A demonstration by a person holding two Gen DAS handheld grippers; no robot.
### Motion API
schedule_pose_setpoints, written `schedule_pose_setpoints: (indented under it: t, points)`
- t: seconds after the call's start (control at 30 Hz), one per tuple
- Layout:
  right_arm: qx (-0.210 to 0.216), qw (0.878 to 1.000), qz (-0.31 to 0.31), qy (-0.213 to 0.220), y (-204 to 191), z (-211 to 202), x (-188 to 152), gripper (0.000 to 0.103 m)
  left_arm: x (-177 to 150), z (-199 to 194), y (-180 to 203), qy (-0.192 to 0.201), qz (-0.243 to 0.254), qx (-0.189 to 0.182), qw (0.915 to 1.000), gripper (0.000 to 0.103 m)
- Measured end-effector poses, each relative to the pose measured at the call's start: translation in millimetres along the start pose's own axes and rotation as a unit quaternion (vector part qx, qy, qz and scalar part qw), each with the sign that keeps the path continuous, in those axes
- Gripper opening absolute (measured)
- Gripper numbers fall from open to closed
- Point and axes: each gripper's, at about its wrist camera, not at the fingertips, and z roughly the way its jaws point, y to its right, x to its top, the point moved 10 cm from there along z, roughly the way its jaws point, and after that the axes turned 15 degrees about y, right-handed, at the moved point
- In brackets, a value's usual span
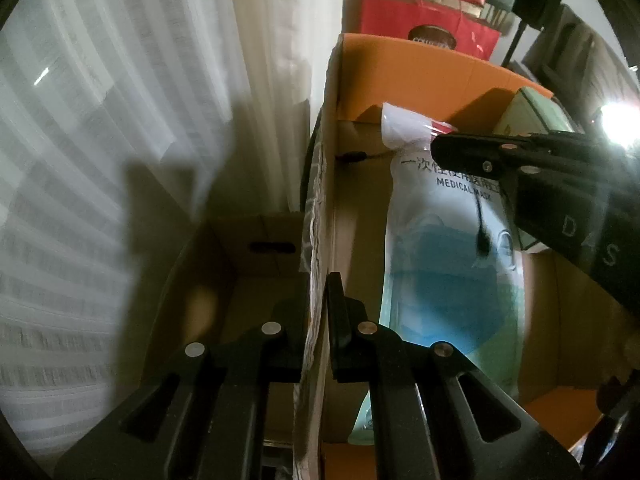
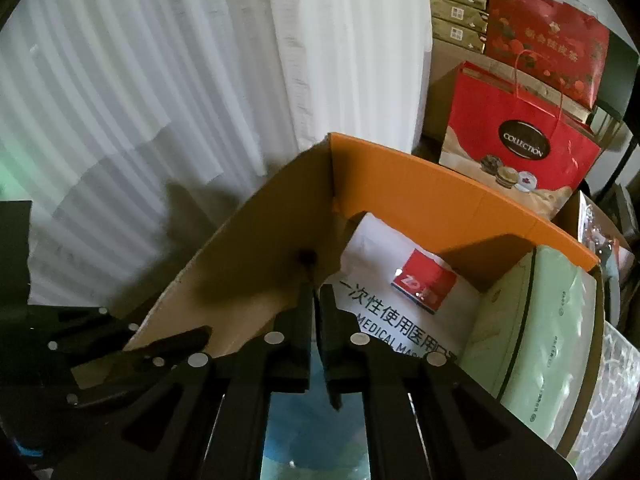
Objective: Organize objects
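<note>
An open cardboard box with orange flaps (image 1: 420,68) (image 2: 440,196) holds a medical mask pack (image 1: 448,248) (image 2: 400,280) and a pale green tissue pack (image 2: 532,320) (image 1: 532,114). My left gripper (image 1: 318,312) is shut on the box's left wall (image 1: 320,200). My right gripper (image 2: 316,300) (image 1: 460,148) hovers over the mask pack, shut on a thin black cord (image 1: 482,232) whose end runs to a hole in the left wall (image 2: 306,258).
White curtains (image 1: 120,120) hang to the left. A second, brown box (image 1: 248,264) stands left of the orange one. Red gift bags (image 2: 520,136) and stacked cartons (image 2: 456,12) stand behind. A bright lamp (image 1: 618,118) glares at the right.
</note>
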Motion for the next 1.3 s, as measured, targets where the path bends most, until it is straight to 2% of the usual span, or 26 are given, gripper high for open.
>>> schedule_pose_setpoints:
  t: [0.13,0.2,0.33,0.53,0.7,1.0,1.3]
  points:
    - [-0.012,1.0,0.002,-0.001,3.6,-2.2,0.1,0.008,0.3,-0.5,0.5,0.0,-0.001,-0.001,1.0,0.007]
    - [-0.015,1.0,0.004,0.002,4.2,-6.4,2.1,0.015,0.3,-0.4,0.3,0.0,0.0,-0.001,1.0,0.007]
    - [-0.017,1.0,-0.002,0.015,1.5,-21.2,6.9,0.019,0.5,-0.7,1.2,-0.001,0.001,0.0,1.0,0.007]
    - [-0.026,0.999,-0.02,0.03,2.0,-40.9,10.8,0.032,0.5,-0.5,1.6,-0.002,0.002,0.001,1.0,0.007]
    - [-0.04,0.998,-0.033,0.041,2.7,-53.9,9.6,0.052,-0.1,-0.8,2.8,-0.002,0.002,0.002,1.0,0.007]
    - [-0.048,0.997,-0.029,0.057,9.0,-77.1,0.9,0.078,0.0,-0.8,2.7,-0.002,0.002,0.002,1.0,0.007]
    - [-0.05,0.997,-0.023,0.058,13.6,-92.7,-11.6,0.085,-0.1,-0.7,2.4,-0.002,0.002,0.003,1.0,0.007]
